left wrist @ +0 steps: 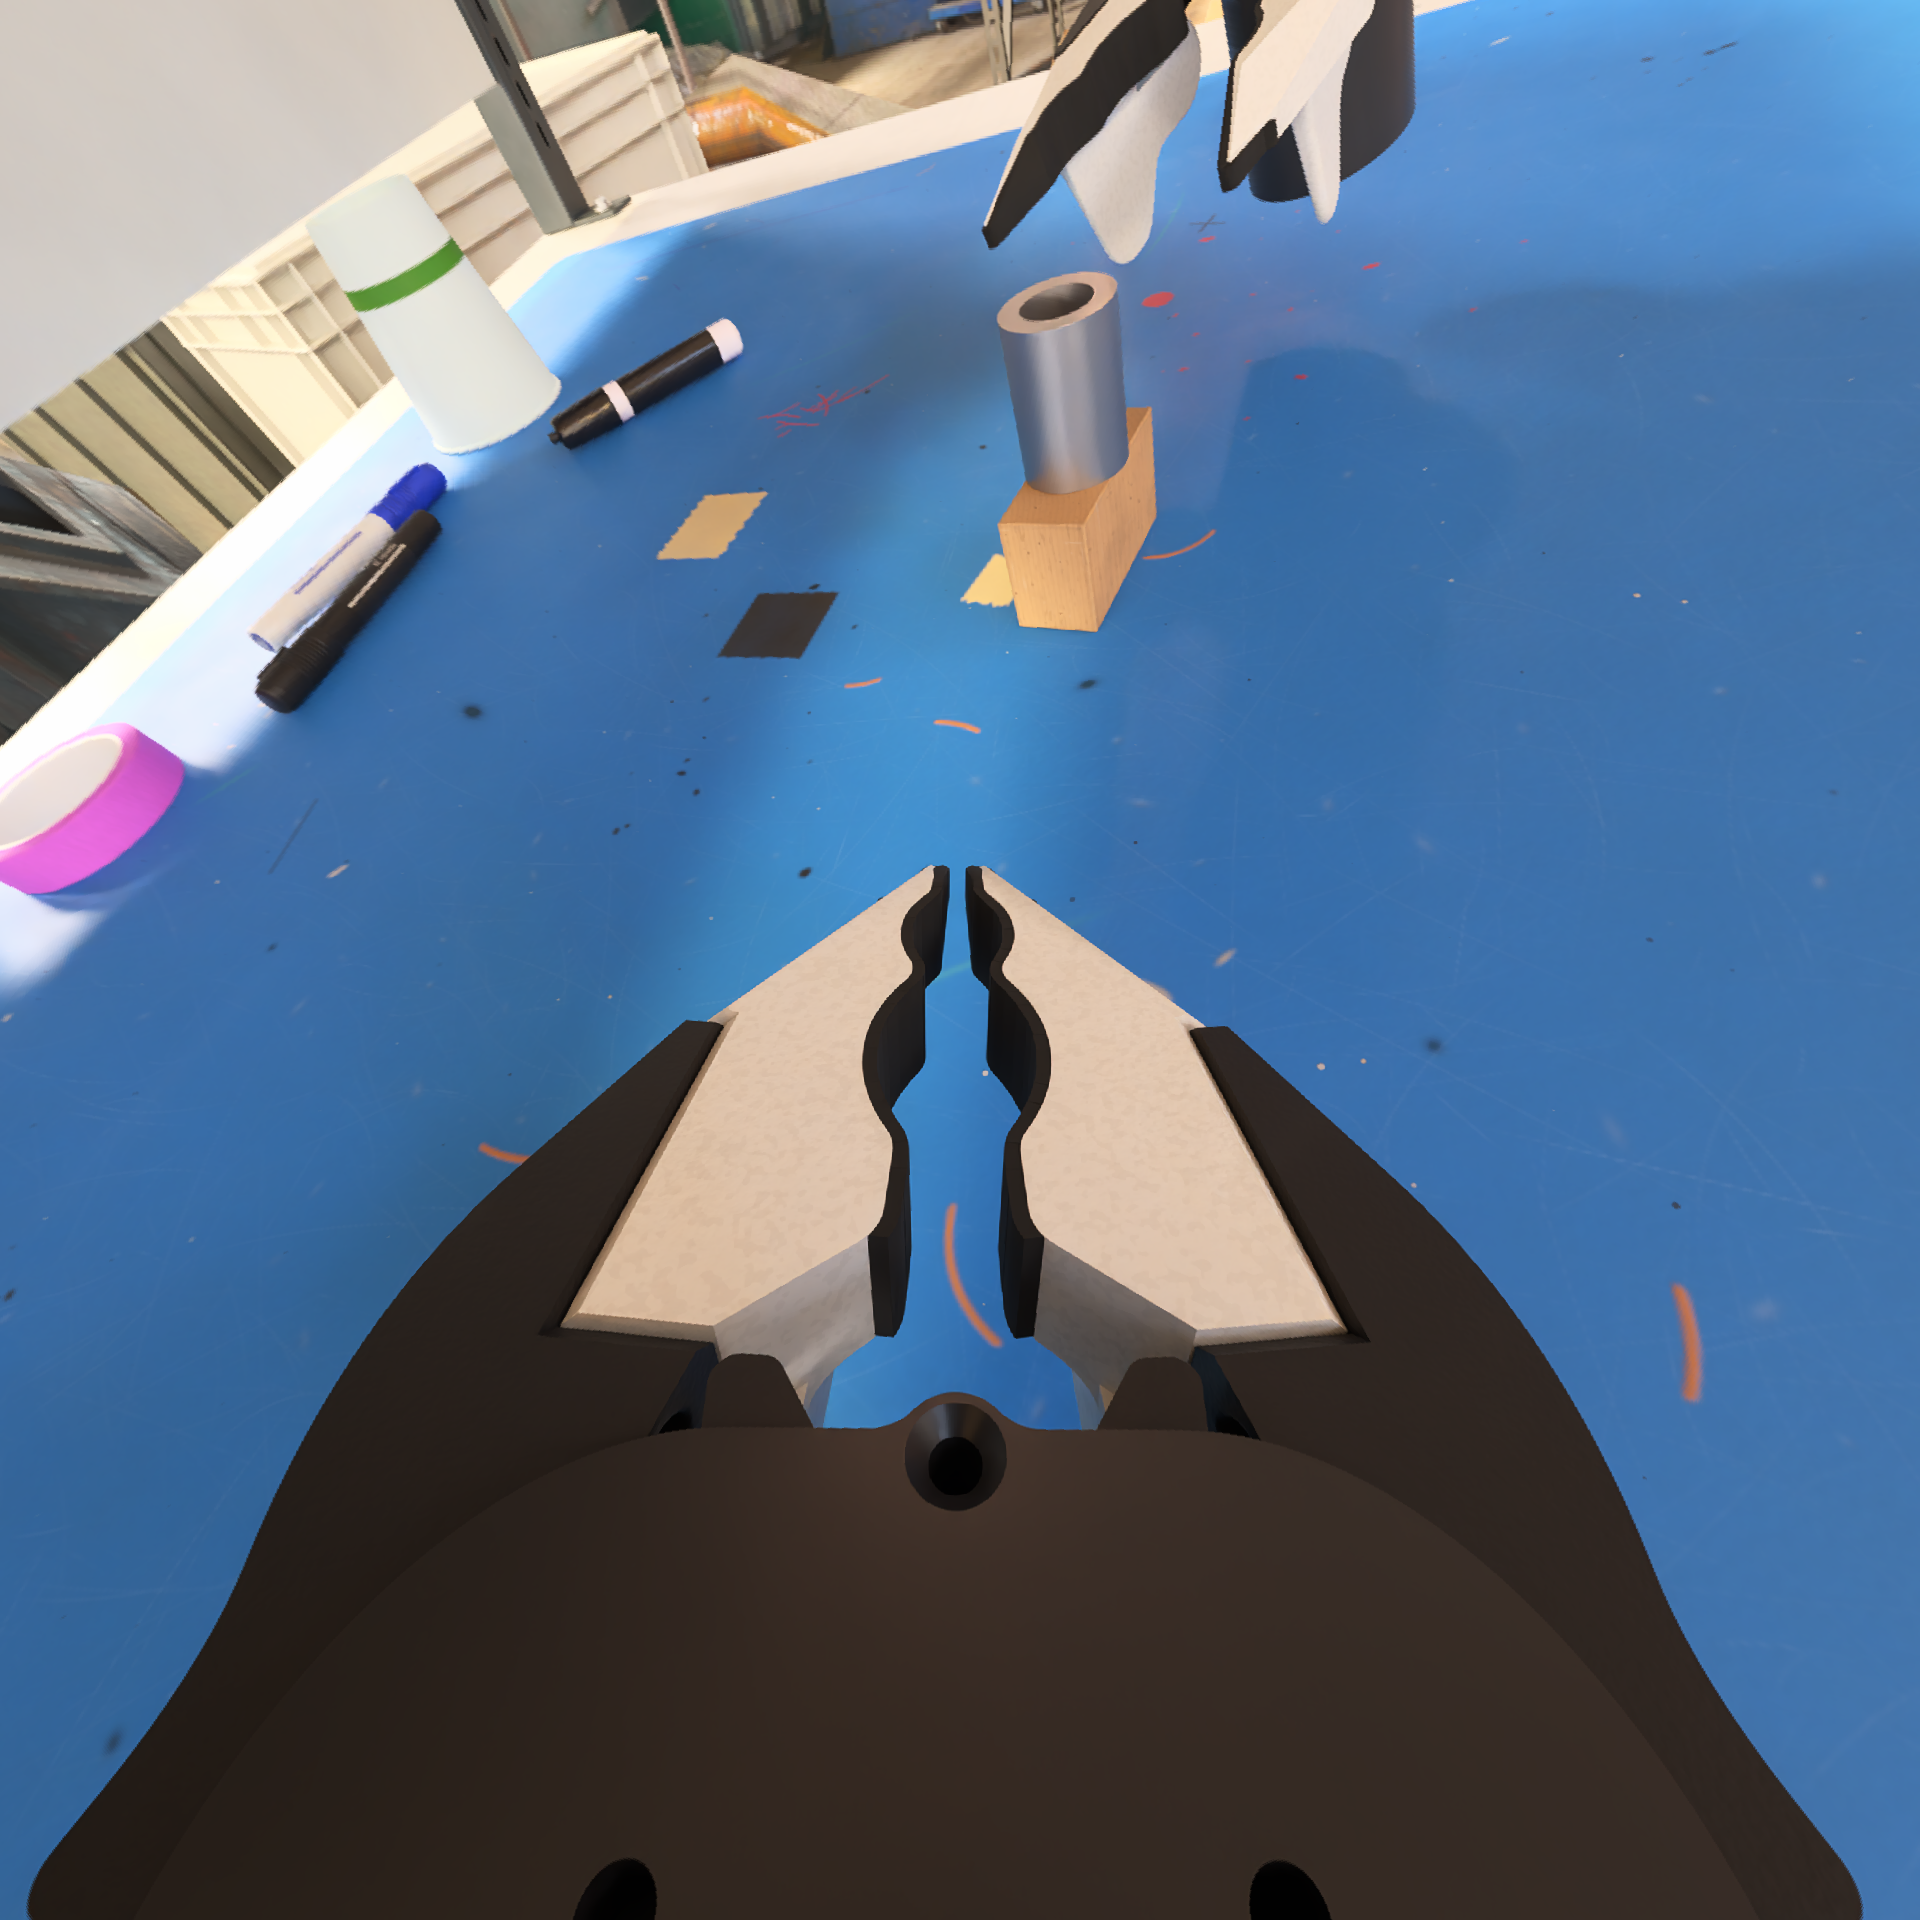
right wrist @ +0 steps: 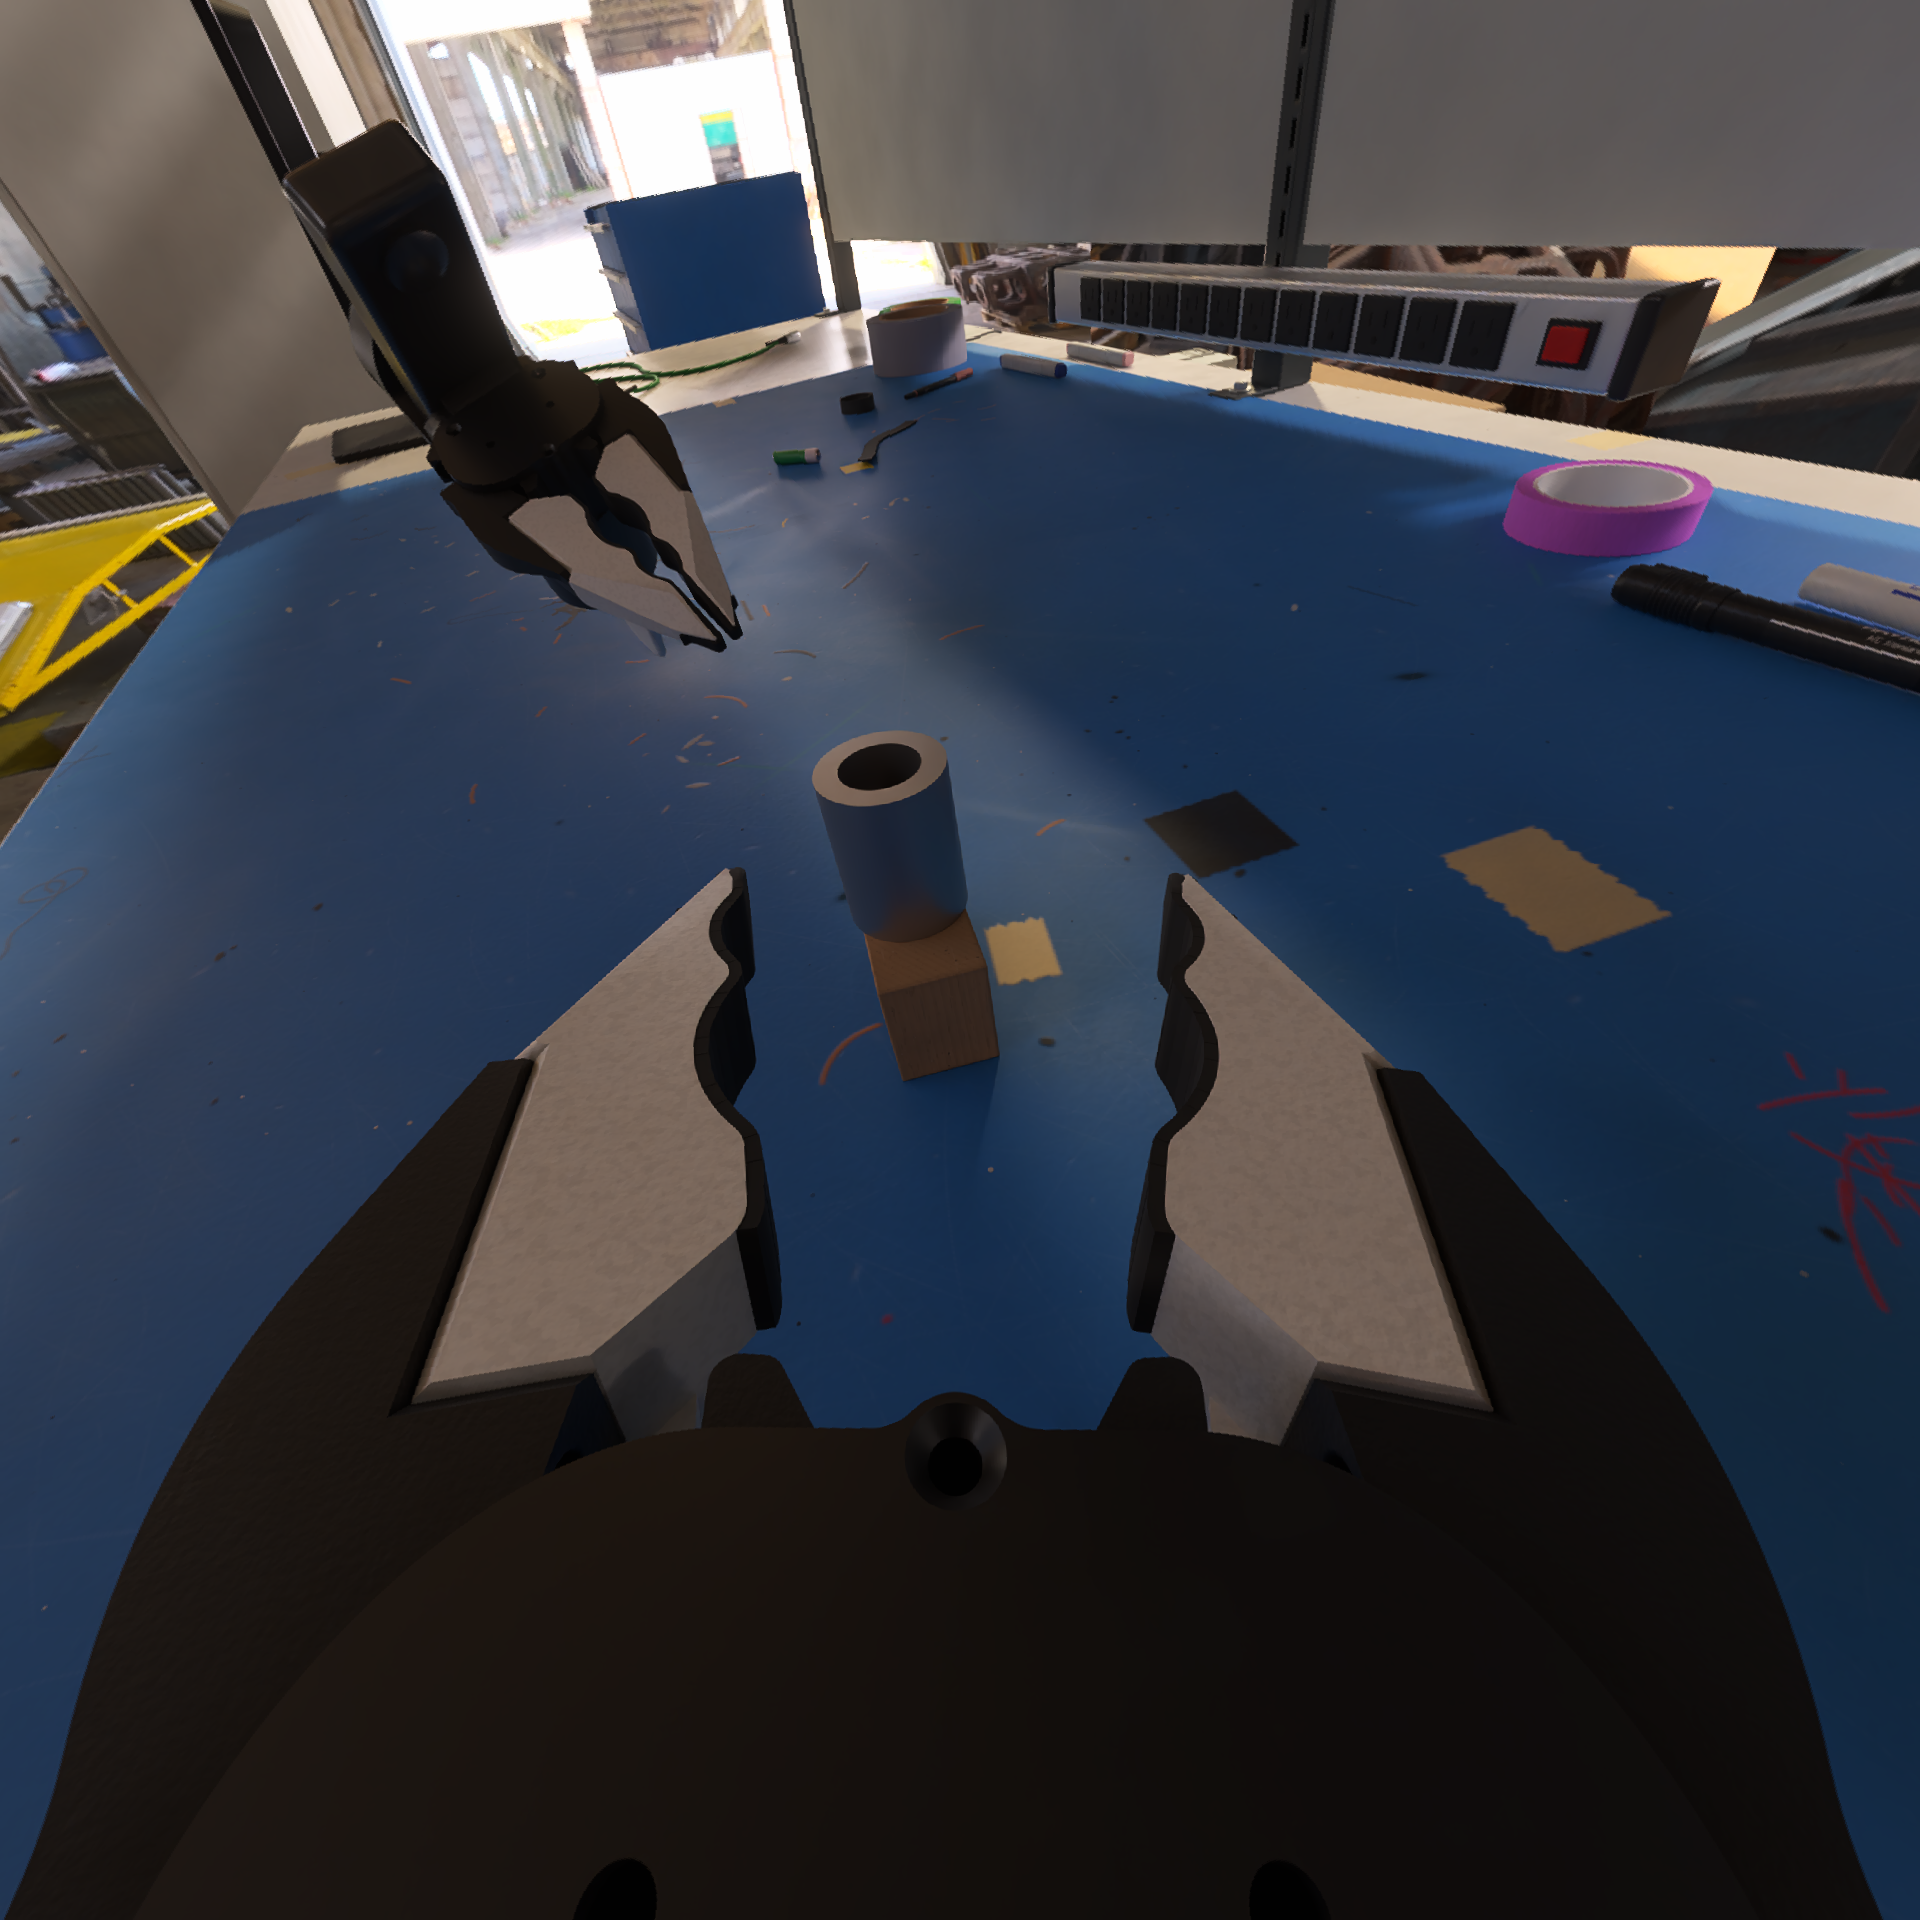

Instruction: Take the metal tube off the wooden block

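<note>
Grey hollow metal tube (left wrist: 1065, 390) upright on small wooden block (left wrist: 1081, 551), mid blue tabletop (left wrist: 1455, 831)

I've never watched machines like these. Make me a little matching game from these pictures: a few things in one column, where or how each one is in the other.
Things:
1. grey metal tube
2. left tool
3. right tool
4. pink roll of tape

States:
A. open, fingers wide apart
B. standing upright on the wooden block
C. shut, tips nearly together
D. lying flat near the blue table's edge

Pairs: 1-B, 2-C, 3-A, 4-D
</note>
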`<move>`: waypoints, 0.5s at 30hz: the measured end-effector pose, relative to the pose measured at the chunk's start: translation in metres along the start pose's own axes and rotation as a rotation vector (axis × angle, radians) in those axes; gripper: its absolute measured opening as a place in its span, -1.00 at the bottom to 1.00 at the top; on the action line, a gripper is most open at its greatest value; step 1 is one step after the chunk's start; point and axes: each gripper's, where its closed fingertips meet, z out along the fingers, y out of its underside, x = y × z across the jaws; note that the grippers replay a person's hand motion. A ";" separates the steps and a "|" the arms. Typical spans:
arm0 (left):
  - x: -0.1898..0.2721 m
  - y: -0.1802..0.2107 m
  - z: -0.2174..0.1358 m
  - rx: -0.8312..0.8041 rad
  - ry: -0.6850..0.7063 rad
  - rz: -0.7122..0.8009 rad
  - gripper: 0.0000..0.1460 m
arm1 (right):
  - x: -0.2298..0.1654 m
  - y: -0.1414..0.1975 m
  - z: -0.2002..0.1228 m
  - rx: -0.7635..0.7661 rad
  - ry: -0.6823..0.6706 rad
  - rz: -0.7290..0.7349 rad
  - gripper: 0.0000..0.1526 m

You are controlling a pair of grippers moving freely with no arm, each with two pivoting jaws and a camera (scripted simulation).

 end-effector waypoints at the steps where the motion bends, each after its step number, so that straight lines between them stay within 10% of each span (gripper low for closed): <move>1: 0.000 0.000 0.000 0.002 -0.010 0.007 -0.96 | 0.000 0.000 0.000 -0.003 0.000 0.002 0.03; 15: 0.000 -0.003 -0.002 0.025 -0.050 0.063 -0.95 | -0.007 0.002 0.015 -0.040 -0.079 -0.008 -0.09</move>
